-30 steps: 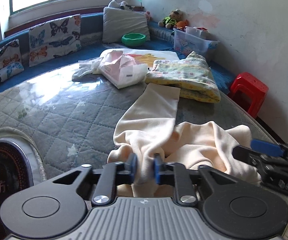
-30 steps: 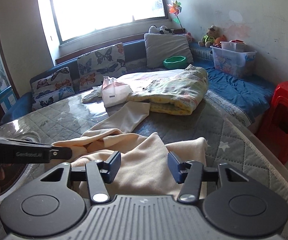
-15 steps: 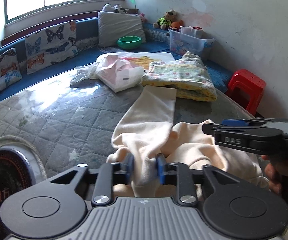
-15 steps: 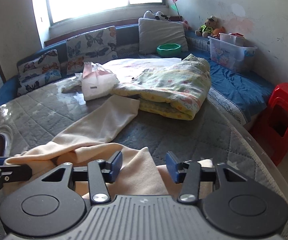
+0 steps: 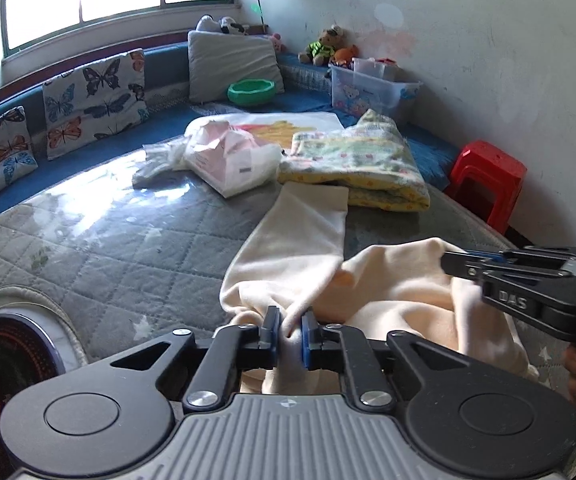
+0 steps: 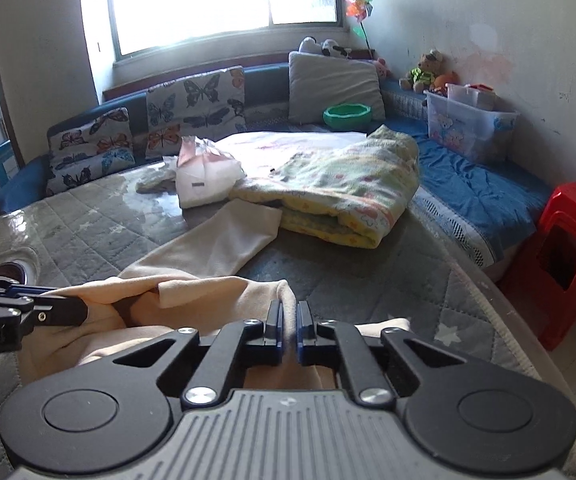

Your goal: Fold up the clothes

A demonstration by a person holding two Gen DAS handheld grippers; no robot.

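On the grey quilted mattress (image 5: 100, 248) one cream long-sleeved garment (image 5: 388, 288) lies bunched at the near edge, a single sleeve stretched away toward the folded floral blanket (image 5: 360, 164). At left, the left gripper (image 5: 289, 336) is pinched narrow on a gathered fold of the cream cloth. At right, the right gripper (image 6: 289, 330) has just closed, its jaws nearly together on a raised ridge of the same garment.

The step looks like securing two grip points before spreading. Next, I judge, both hands should lift and draw apart to flatten the body without dragging the sleeve under.

Counted: one garment, one blanket, two butterfly-print cushions (image 6: 196, 108), one grey pillow (image 6: 332, 80), one green bowl (image 6: 347, 115), one red plastic stool (image 6: 564, 256).
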